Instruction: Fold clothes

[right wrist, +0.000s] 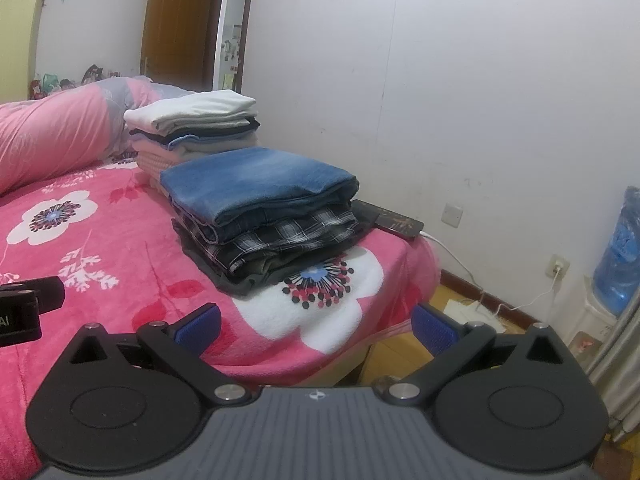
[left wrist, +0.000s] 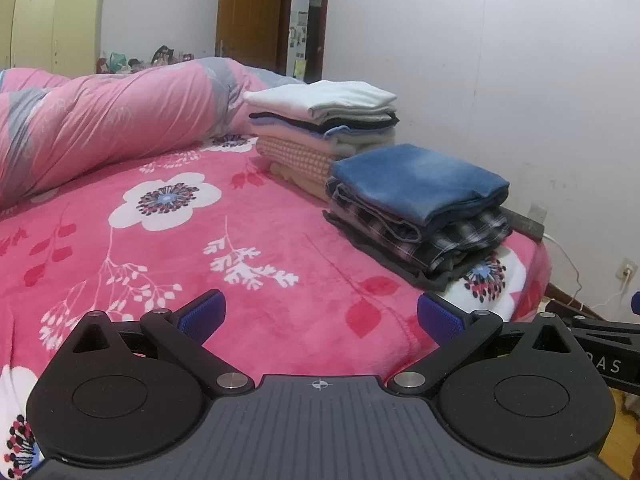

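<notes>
Soft cloth on the bed, hard matt plastic in front of us.

We see a fleecy, plush pink blanket [left wrist: 224, 264], a smoother pink quilt [left wrist: 100, 128] with a slight sheen, and faded blue denim [right wrist: 256, 180] over woven plaid cloth [right wrist: 288, 236]. Our left gripper [left wrist: 320, 316] is matt black plastic with ribbed blue pads [left wrist: 204, 314] and shiny metal pins; the door [right wrist: 176, 20] is glossy brown wood.

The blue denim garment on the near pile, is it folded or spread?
Folded: the blue denim garment lies as a compact rectangle with a rounded doubled edge.
</notes>
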Demonstrator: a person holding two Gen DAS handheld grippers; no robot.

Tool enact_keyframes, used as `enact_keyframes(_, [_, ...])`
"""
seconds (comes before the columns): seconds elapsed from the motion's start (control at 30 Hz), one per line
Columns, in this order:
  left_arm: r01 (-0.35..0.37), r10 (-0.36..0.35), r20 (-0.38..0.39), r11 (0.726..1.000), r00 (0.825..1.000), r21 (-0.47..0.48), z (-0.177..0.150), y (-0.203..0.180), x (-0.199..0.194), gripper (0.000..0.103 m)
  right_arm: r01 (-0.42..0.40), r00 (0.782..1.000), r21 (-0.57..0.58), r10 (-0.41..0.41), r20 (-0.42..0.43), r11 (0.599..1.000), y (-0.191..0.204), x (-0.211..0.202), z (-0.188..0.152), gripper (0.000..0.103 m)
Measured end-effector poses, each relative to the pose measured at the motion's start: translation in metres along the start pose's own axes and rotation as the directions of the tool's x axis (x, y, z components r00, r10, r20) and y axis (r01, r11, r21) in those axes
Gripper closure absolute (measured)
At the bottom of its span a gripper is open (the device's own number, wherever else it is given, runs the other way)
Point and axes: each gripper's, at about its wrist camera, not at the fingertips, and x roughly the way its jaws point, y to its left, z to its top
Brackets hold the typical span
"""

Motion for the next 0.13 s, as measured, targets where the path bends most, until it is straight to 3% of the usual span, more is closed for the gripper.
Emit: enact_keyframes(0.13, [-0.001,0.001,0.001,1.000,1.000,-0.001,-0.0003,0.0002,-0.0011,0.000,0.000,1.000,0.000,0.000,0.001,1.000,-0.0001,0.0001,0.0000,0.000])
